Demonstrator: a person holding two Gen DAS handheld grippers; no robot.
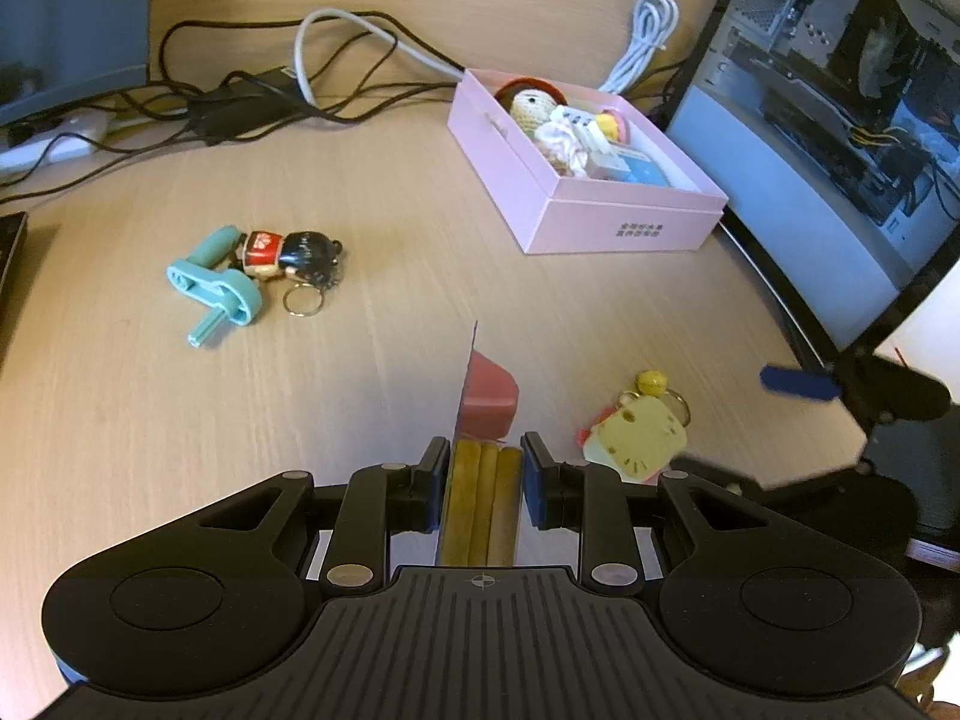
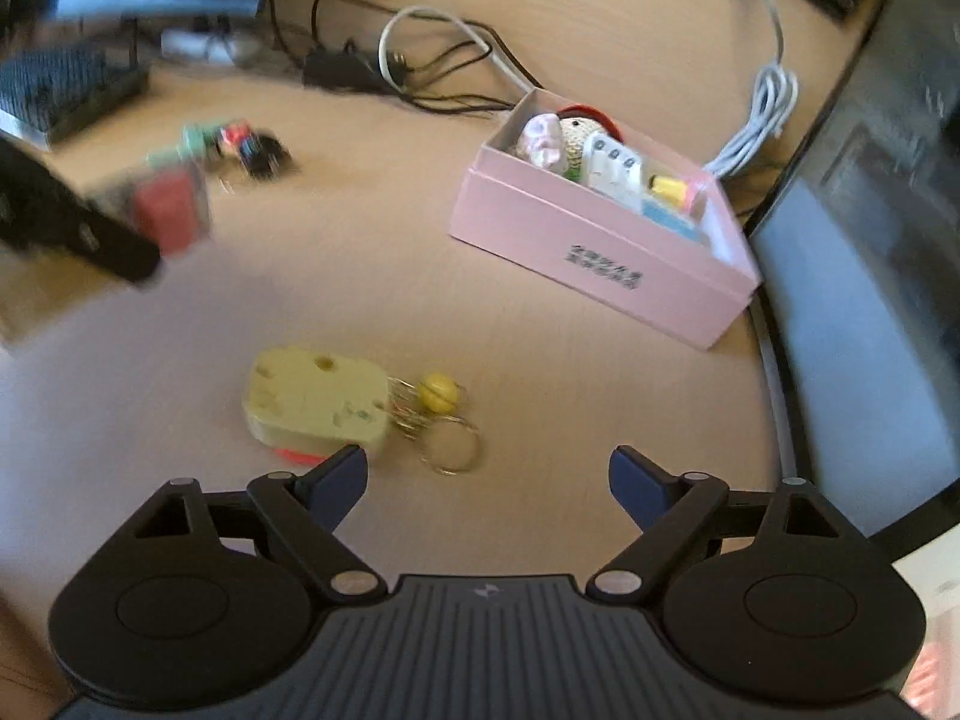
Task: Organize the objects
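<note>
pink box point(image 1: 600, 204): open, far right of desk point(image 1: 390, 276), next to monitor point(image 1: 840, 120); holds crochet doll with red hat point(image 1: 531, 102), white frilly item, white block, yellow piece, blue-white packet, packed close together
box contents detail: small and overlapping, exact items hard to tell
box in right view point(image 2: 600, 252): printed text on side, unreadable
left gripper point(image 1: 485, 468): narrow, clamped on clear packet point(image 1: 480, 498) with three tan sticks and a red block at its far end; packet lifted off desk
packet lower end: cut off behind gripper body
right gripper point(image 2: 487, 480): wide apart, holds nothing, just above desk near yellow cheese keychain point(image 2: 318, 405); left fingertip right by its edge, contact unclear
cheese keychain: flat on desk, yellow ball and metal rings beside it, red part underneath mostly hidden
teal crank point(image 1: 210, 288): on desk, left side, touching toy figure keychain point(image 1: 288, 252)
cables point(image 1: 252, 102): tangled at desk back, behind box
right view left side: motion blurred, left gripper with red block only a smear
</note>
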